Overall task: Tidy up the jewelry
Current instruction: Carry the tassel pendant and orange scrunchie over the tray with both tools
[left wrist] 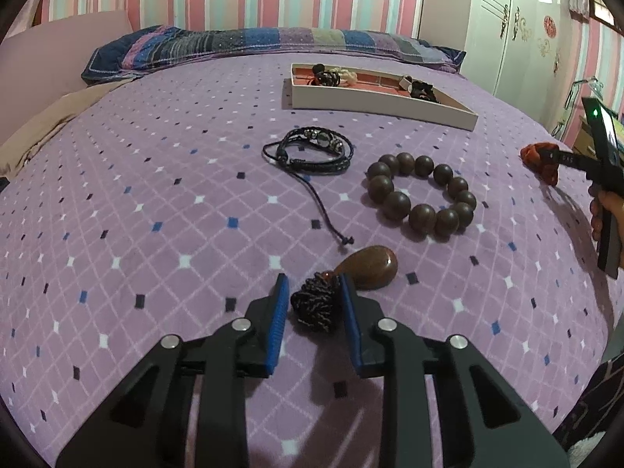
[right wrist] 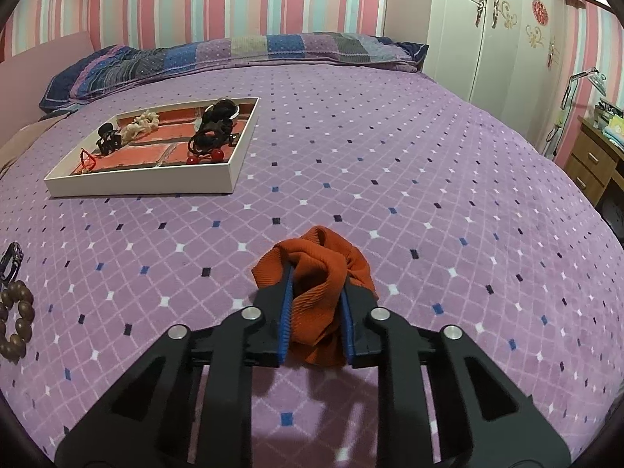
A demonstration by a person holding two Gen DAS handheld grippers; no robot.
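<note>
In the left wrist view my left gripper (left wrist: 314, 284) is shut on the dark braided cord (left wrist: 314, 306) of a brown stone pendant (left wrist: 370, 267), low over the purple bedspread. A brown wooden bead bracelet (left wrist: 421, 195) and a black leather cord bracelet (left wrist: 312, 150) lie beyond it. A white tray with a red lining (left wrist: 374, 99) sits farther back. In the right wrist view my right gripper (right wrist: 316, 279) is shut on an orange scrunchie (right wrist: 323, 269), just above the bedspread. The tray (right wrist: 156, 183) is at the left, holding hair clips, ties and a cream scrunchie (right wrist: 142, 123).
A patchwork pillow (right wrist: 234, 52) lies at the head of the bed. A white wardrobe (right wrist: 499, 31) and a wooden desk (right wrist: 592, 160) stand to the right. The bead bracelet (right wrist: 17, 319) shows at the left edge of the right wrist view.
</note>
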